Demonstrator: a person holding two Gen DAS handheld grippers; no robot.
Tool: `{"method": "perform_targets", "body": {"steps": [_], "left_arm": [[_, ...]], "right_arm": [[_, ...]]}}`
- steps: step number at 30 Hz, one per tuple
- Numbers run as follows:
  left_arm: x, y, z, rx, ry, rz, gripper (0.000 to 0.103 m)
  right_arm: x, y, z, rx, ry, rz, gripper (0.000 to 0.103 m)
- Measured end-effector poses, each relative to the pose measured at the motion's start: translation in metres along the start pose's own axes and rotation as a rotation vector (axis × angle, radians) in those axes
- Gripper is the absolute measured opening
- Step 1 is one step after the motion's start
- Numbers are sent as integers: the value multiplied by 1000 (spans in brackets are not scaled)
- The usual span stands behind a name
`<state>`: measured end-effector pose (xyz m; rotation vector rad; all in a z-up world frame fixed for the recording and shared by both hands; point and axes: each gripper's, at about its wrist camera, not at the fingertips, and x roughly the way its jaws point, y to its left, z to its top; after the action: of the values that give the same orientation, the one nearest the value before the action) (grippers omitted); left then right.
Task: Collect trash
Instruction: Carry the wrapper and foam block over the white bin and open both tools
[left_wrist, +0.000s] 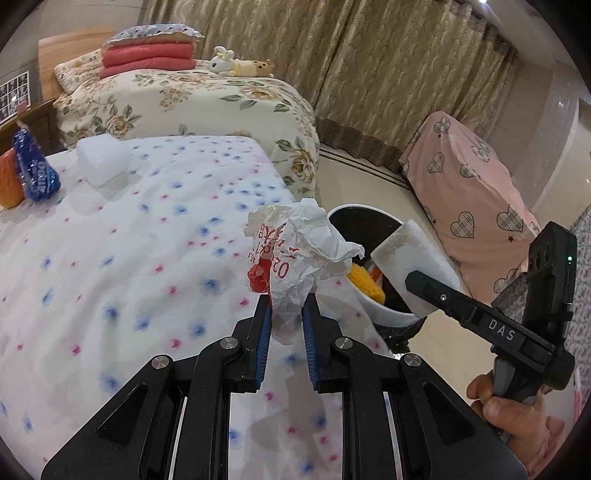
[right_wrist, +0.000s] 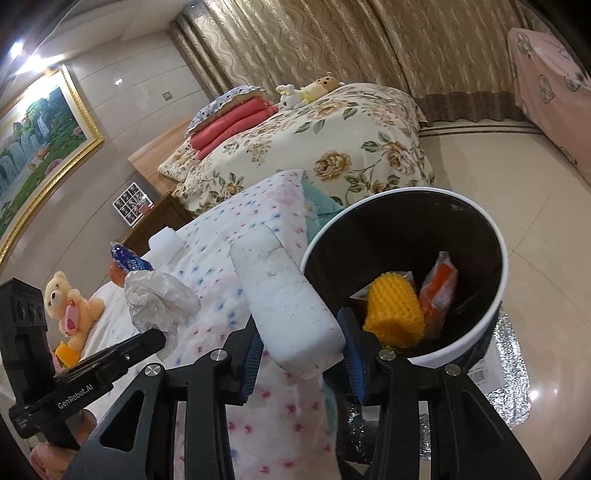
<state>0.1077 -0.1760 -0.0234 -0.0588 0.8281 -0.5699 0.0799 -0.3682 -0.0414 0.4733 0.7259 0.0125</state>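
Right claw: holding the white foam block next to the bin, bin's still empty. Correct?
Not quite. The right claw does hold the white foam block next to the bin, but the bin is not empty: the right wrist view shows a yellow mesh sleeve and an orange wrapper already inside.
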Motion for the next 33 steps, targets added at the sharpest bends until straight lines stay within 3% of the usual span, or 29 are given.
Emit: {"method": "perform_targets", "body": {"steps": [33], "left_arm": [[57, -68, 26, 142, 65, -52, 16]], "right_arm": [[-7, -61, 27, 79, -24, -93, 42]]}}
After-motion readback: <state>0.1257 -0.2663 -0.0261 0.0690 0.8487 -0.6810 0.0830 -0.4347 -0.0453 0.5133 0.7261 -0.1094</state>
